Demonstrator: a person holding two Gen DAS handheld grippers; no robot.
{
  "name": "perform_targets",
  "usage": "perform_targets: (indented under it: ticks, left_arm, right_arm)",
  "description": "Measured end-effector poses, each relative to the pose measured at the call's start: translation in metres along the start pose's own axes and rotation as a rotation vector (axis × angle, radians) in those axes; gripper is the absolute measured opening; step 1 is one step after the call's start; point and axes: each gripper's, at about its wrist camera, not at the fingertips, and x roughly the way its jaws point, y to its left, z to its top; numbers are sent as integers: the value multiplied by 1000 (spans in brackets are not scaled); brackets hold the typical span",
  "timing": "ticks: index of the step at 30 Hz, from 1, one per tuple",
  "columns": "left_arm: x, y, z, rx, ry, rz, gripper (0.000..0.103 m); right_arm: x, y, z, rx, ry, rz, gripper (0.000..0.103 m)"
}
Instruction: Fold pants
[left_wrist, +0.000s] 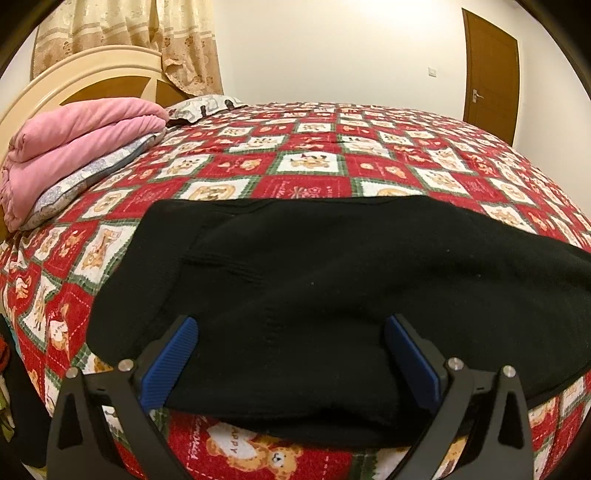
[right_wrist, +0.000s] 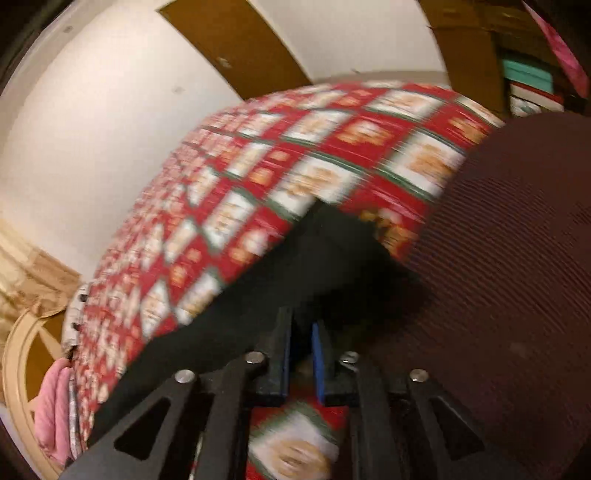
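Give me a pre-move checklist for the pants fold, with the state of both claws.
1. Left claw open: ok. Pads stand wide apart over the pants, pinching nothing.
2. Pants lying flat: ok in the left view, mostly smooth on the bedspread.
3. Right claw grip: cannot tell. Jaws are nearly together, the view is blurred, and black fabric is at the tips.
4. Room to fold onto: ok, bare bedspread beyond the pants.
5. Pink blanket apart from the pants: ok.
6. Dark ribbed cloth beside the right claw: cannot tell what it is.
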Motion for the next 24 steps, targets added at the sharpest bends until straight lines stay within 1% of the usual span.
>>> perform_targets:
  ticks: [1, 2, 4, 5, 6, 7, 8, 9, 10, 12, 13, 14, 15, 16, 18, 19, 21, 22, 23, 24]
  left_arm:
    - [0, 0, 1, 1, 3, 1, 103]
    - [1, -1, 1, 1, 5, 1, 103]
    - [1, -1, 2, 3, 7, 4, 103]
    - [1, -2, 3, 10, 9, 5, 103]
    - [0, -2, 3, 19, 11, 5, 103]
    - [0, -2, 5, 29, 16, 5, 103]
    - [-1, -2, 6, 35, 22, 5, 103]
    - [-2, -3, 8, 45, 35, 6, 103]
    - [-3, -3, 8, 50, 41, 9, 103]
    - [-9, -7, 9, 66, 44, 15, 103]
    - [-13, -9, 8, 74, 39, 9, 103]
    - [-16, -11, 7, 81, 33, 2, 103]
    - [-20, -16, 5, 95, 25, -10, 103]
    - [-23, -19, 4, 106, 21, -18, 103]
    - [-27, -28, 2, 127, 20, -36, 103]
    - [-28, -33, 1, 131, 23, -46, 103]
    - [-27, -42, -1, 143, 29, -75, 103]
    - [-26, -45, -2, 151, 34, -80, 103]
    - [-24, -50, -3, 163, 43, -76, 103]
    - [-22, -54, -4, 175, 51, -66, 103]
  right_arm:
    - [-3, -5, 1, 11, -9, -23, 22]
    - [-7, -12, 4, 11, -29, -44, 24]
    - [-18, -14, 15, -25, -104, -108, 26]
    - [-20, -13, 24, -36, -129, -123, 34]
    - [-22, -11, 34, -43, -147, -121, 40]
    - [-22, -10, 40, -55, -148, -105, 58]
    - [-17, -7, 48, -84, -132, -79, 69]
    - [-8, -1, 59, -133, -101, -48, 69]
    - [2, 6, 67, -181, -69, -46, 69]
    - [20, 11, 76, -248, -26, -81, 69]
    - [34, 18, 79, -302, 10, -99, 68]
    - [43, 22, 78, -336, 34, -123, 63]
    - [54, 25, 77, -375, 61, -166, 59]
    - [65, 28, 75, -405, 86, -215, 51]
    - [79, 24, 70, -414, 139, -242, 37]
    - [87, 22, 68, -408, 171, -241, 20]
    - [88, 16, 65, -418, 156, -229, 18]
    - [86, 16, 64, -429, 142, -224, 12]
    - [81, 17, 64, -439, 121, -225, 8]
    - [75, 19, 63, -450, 93, -223, 8]
